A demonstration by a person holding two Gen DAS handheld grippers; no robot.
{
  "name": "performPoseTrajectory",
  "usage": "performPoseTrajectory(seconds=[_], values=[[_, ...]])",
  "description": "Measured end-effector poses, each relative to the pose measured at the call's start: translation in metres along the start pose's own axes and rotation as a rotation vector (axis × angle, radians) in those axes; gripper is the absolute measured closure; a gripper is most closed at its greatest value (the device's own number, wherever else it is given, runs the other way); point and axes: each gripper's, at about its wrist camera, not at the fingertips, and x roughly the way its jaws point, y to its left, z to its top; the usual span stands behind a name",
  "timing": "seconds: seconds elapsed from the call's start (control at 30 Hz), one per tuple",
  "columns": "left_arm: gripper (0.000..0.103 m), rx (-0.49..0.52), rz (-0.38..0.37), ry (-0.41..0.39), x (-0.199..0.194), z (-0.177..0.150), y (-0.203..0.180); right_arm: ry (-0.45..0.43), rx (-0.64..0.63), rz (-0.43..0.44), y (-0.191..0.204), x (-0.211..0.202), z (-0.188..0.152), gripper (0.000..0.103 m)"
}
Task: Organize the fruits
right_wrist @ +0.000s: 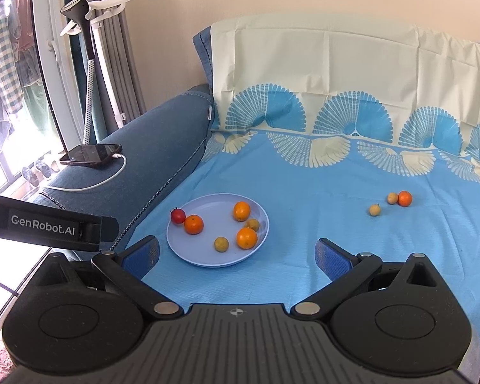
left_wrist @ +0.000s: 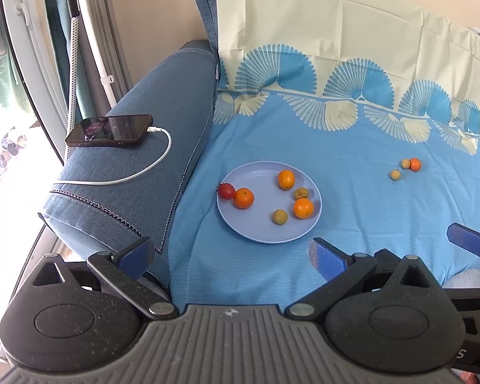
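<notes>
A pale blue plate (left_wrist: 265, 233) (right_wrist: 204, 256) lies on the blue sheet. It holds three oranges, one of them (left_wrist: 243, 198) (right_wrist: 194, 224) at the left, and two small yellow-green fruits (left_wrist: 280, 216) (right_wrist: 221, 244). A red tomato (left_wrist: 226, 191) (right_wrist: 178, 215) rests at the plate's left rim. Off to the right, one small orange (left_wrist: 415, 164) (right_wrist: 404, 198) and two small yellowish fruits (left_wrist: 395, 174) (right_wrist: 374, 209) lie loose on the sheet. My left gripper (left_wrist: 232, 254) is open and empty, just short of the plate. My right gripper (right_wrist: 236, 256) is open and empty too, near the plate's front right.
A blue sofa armrest (left_wrist: 150, 147) at the left carries a phone (left_wrist: 110, 130) (right_wrist: 91, 154) on a white charging cable (left_wrist: 137, 169). A cream and blue patterned cloth covers the backrest (left_wrist: 336, 32). The left gripper's body (right_wrist: 48, 227) crosses the right wrist view.
</notes>
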Motion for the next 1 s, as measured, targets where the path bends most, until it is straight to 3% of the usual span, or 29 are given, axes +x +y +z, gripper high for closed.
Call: performPoseTrajectory(seconds=[0.43,1.0], values=[[0.000,0.045,0.018,0.008,0.013,0.010,-0.019,0.038,0.108,0.016,-0.028,0.009,0.001,0.001],[0.000,0.143,0.006,0.105,0.082,0.044,-0.090,0.144,0.286,-0.063,-0.103,0.057,-0.008,0.001]])
